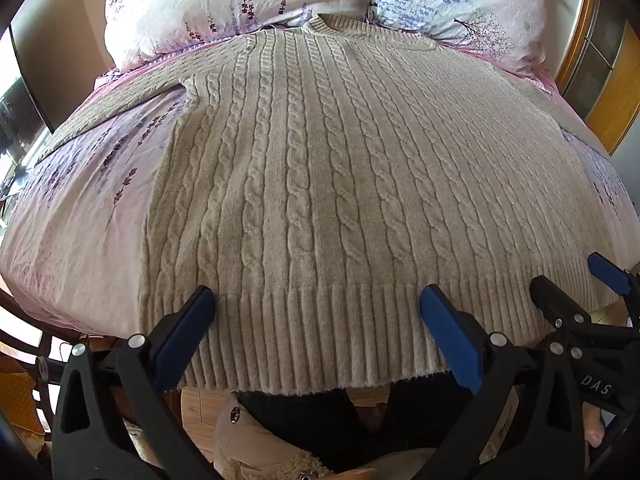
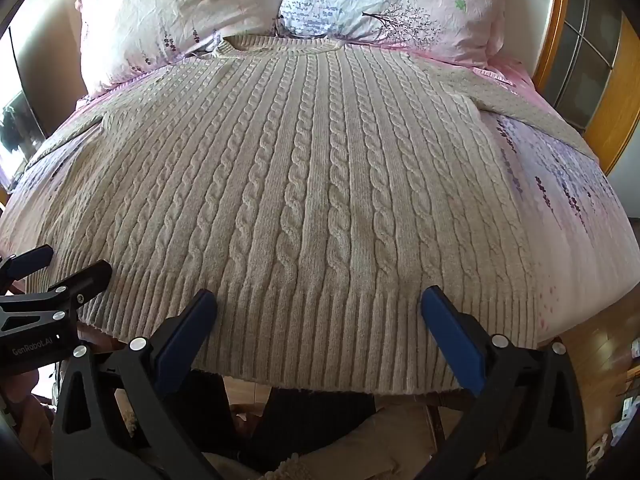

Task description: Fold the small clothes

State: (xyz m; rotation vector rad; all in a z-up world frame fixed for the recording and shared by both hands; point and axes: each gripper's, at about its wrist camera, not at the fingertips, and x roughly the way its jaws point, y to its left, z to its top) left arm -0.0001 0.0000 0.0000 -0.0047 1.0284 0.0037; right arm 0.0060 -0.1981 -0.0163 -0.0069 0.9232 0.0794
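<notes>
Hovering low in frame, my left gripper (image 1: 316, 300) and right gripper (image 2: 318, 302) gape wide over the sweater (image 1: 320, 168) hem.

Beige cable-knit sweater (image 1: 328, 184), flat on bed

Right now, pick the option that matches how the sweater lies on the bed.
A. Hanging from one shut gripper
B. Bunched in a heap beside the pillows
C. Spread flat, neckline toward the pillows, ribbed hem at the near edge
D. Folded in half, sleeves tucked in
C: the sweater lies spread flat, collar up by the pillows, its ribbed hem at the near edge between the fingers of the open left gripper and the open right gripper.
</notes>
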